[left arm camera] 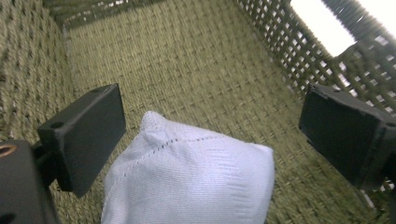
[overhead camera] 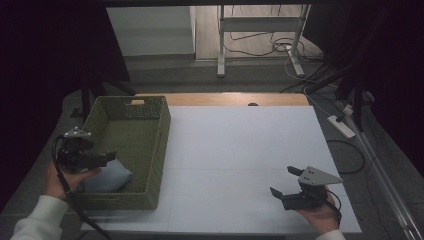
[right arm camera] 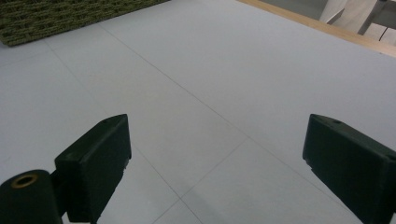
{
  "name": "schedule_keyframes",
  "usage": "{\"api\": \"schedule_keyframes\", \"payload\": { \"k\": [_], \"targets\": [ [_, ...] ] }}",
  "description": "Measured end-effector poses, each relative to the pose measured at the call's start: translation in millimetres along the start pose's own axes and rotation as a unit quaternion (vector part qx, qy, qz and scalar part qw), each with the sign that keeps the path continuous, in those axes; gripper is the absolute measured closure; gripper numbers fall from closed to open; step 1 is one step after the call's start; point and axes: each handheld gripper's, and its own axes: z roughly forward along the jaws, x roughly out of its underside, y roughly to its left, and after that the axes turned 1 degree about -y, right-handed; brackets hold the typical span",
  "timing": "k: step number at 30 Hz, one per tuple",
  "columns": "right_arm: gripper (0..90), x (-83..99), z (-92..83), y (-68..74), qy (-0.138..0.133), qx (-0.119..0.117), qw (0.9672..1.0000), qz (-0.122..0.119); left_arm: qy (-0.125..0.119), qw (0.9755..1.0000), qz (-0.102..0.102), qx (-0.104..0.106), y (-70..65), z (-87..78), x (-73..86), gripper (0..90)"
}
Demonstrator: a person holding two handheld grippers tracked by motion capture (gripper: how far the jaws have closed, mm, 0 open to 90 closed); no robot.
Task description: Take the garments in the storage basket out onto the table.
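The white cloth bag (left arm camera: 187, 182) lies on the woven floor of the green basket (overhead camera: 150, 150), in the corner nearest the person on the basket's left side. In the high view the bag (overhead camera: 107, 179) shows as a pale, soft, pillow-shaped item resting against the near wall. In the left gripper view a stitched seam runs across its upper face and one corner stands up slightly.

The left gripper (left arm camera: 210, 135) is positioned inside the basket, directly above the bag. Its jaws are spread wide; the bag sits between and below them. No jaw contact with the fabric is visible. In the high view the left gripper (overhead camera: 111, 156) is held by the person's left hand (overhead camera: 62, 177) at the basket's left wall, with its cable trailing down toward the table edge.

The basket is rectangular, with a handle cut-out in its far wall, and stands on the left part of the white table (overhead camera: 240, 150).

The right gripper (overhead camera: 285, 182) is held by the right hand (overhead camera: 317, 212) at the near right part of the table, well apart from the basket. Its jaws are spread wide with nothing between them; in the right gripper view they frame bare table surface (right arm camera: 210, 93).
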Motion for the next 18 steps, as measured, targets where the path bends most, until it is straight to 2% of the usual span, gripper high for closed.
{"api": "schedule_keyframes", "payload": {
  "k": [7, 12, 18],
  "targets": [
    [8.1, 1.2, -1.2, -1.0, -0.002, -0.001, 1.0, 0.002, 0.031, 0.9995, 0.0, 0.004, 5.2, 6.7, 5.1, 7.6],
    [8.2, 0.6, -0.9, -0.3, -0.001, 0.0, 1.0, 0.002, 0.044, 0.999, -0.003, 0.009, 8.0, 12.2, 6.0, 7.6],
    [8.2, 1.0, -0.8, 0.1, -0.001, -0.002, 1.0, 0.001, 0.066, 0.9977, 0.012, 0.002, 5.0, 17.5, 6.1, 7.3]
  ]
}}
